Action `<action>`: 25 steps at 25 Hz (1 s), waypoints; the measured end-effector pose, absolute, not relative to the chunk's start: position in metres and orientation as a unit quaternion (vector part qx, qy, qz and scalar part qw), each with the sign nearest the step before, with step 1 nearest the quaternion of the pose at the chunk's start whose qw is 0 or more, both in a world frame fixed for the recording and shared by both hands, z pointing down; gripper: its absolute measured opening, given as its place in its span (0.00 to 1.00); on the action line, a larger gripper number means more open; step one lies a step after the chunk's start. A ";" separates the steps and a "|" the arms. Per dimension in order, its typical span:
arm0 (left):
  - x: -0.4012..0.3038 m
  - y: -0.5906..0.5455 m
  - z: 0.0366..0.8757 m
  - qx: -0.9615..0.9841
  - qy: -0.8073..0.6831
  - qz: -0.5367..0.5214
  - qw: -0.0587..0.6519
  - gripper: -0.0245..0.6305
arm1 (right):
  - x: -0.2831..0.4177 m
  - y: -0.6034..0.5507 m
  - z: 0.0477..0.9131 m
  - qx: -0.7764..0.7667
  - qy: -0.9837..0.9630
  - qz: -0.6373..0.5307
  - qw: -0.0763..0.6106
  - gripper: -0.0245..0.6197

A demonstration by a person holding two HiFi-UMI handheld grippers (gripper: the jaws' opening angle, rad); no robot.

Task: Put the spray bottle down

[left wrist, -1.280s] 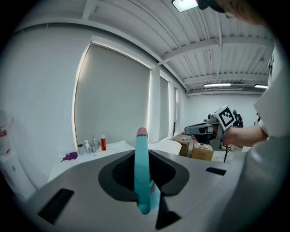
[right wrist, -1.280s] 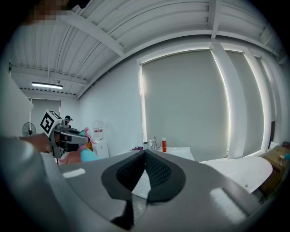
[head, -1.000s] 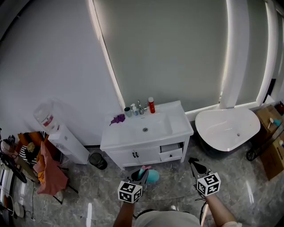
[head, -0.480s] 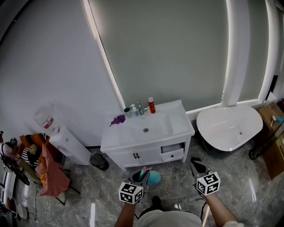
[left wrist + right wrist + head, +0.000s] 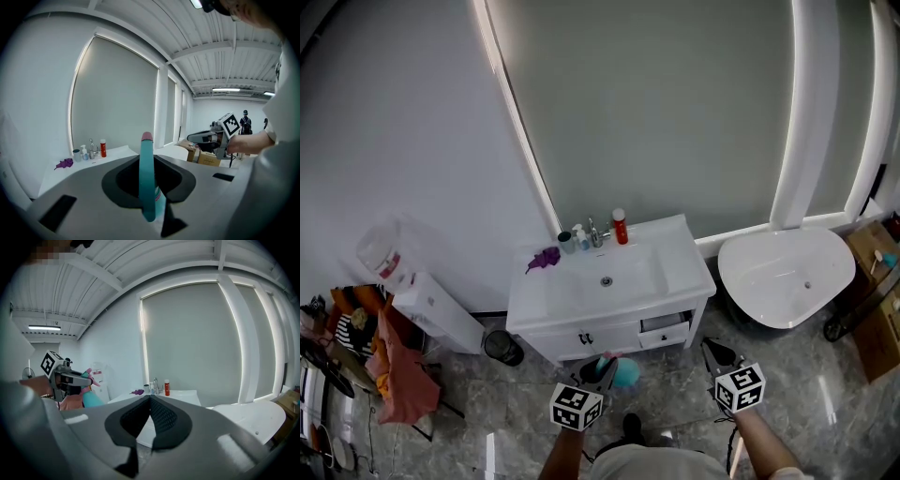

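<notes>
Head view: my left hand-held gripper (image 5: 600, 369) partly covers teal spray bottle (image 5: 624, 373), grip unclear. Left gripper view: jaws clamped on it, off floor nr vanity worktop (image 5: 677, 260). Right hand-held gripper (image 5: 150, 399) clenched, empty.

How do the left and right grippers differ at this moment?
The left gripper is clamped on a teal spray bottle with a pink top, while the right gripper holds nothing. The left gripper's jaws stand apart around the bottle, whereas the right gripper's jaws meet. Both point toward the white vanity.
</notes>
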State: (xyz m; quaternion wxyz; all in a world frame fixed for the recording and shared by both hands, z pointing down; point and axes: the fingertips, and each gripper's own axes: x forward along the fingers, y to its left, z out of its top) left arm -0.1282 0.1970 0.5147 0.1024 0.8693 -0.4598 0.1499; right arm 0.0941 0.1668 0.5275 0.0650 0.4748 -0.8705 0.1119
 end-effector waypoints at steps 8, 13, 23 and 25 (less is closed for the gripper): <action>-0.151 0.127 0.515 0.883 -0.433 0.150 0.104 0.13 | 0.063 0.106 0.525 0.488 -0.862 0.115 0.072 0.05; -0.169 0.088 0.519 0.889 -0.421 0.147 0.106 0.13 | 0.046 0.071 0.528 0.499 -0.855 0.117 0.076 0.05; -0.205 0.018 0.531 0.900 -0.396 0.145 0.110 0.13 | 0.011 0.011 0.541 0.524 -0.839 0.127 0.075 0.05; -0.211 0.008 0.535 0.901 -0.393 0.146 0.111 0.13 | 0.004 0.001 0.543 0.527 -0.837 0.129 0.076 0.05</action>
